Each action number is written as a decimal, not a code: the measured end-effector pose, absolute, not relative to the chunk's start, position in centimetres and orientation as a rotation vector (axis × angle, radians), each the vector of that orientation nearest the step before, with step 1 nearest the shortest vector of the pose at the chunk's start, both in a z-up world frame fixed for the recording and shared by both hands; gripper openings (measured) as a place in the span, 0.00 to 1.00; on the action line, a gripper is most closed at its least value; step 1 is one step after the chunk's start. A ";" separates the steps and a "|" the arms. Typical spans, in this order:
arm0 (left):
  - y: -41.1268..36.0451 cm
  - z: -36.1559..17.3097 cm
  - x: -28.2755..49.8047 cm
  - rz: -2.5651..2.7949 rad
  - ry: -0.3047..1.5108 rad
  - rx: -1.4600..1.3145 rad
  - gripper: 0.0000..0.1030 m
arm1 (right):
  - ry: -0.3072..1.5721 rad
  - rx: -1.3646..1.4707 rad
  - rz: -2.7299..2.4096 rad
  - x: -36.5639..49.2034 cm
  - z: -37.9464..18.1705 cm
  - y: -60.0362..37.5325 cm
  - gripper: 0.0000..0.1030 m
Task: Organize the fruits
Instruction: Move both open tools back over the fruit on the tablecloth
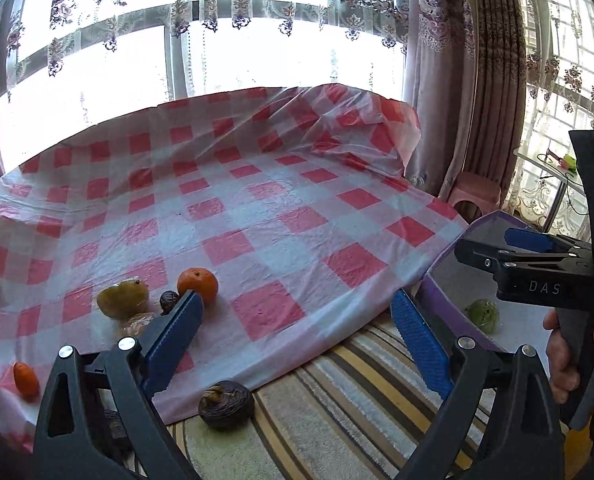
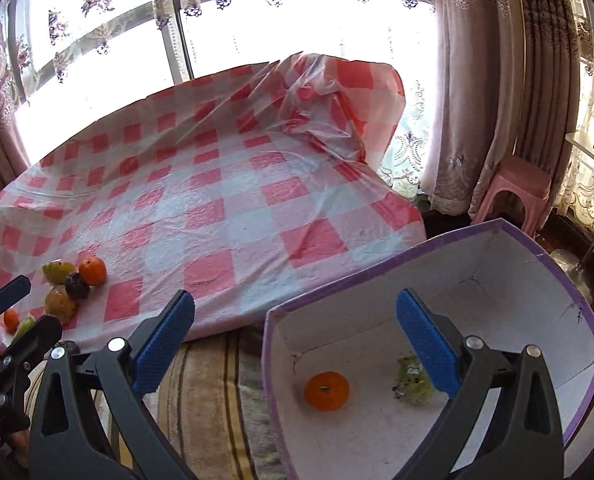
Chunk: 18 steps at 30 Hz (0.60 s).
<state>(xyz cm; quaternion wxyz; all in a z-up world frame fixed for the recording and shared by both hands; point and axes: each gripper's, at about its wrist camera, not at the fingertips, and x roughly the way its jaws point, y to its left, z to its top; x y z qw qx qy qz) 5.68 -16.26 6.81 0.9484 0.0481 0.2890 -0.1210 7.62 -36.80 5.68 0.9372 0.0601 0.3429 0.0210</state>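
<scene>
both grippers wide open and empty. right gripper [image 2: 293, 344] hangs over the purple box [image 2: 577, 304], with an orange [image 2: 326, 391] and a green fruit [image 2: 413, 380] on its floor. left gripper [image 1: 297, 332] is near the fruit pile [image 1: 157, 296] at the checkered cloth's [image 1: 257, 200] near-left edge; one dark fruit [image 1: 225, 404] sits on the striped rug [image 1: 337, 420].

Red-white checked cloth [image 1: 257, 216], purple-rimmed white box [image 2: 529, 300], orange mandarin [image 2: 326, 391], striped rug [image 1: 357, 400]

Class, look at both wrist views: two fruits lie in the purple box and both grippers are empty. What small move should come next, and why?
Probably ease the left gripper forward and down onto the dark round fruit on the striped rug. Its jaws are open and empty, and that fruit lies nearest, just ahead between them. The right gripper, also open, hangs over the purple box, where an orange and a green fruit already lie.
</scene>
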 end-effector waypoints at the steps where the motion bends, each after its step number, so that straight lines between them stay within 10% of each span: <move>1: -15.7 6.9 5.5 -0.238 0.586 0.096 0.89 | 0.705 0.113 0.060 7.6 5.6 -36.0 0.98; 18: -5.5 6.1 2.5 -0.076 0.614 -0.055 0.89 | 0.775 0.030 0.333 6.3 4.2 -26.7 0.98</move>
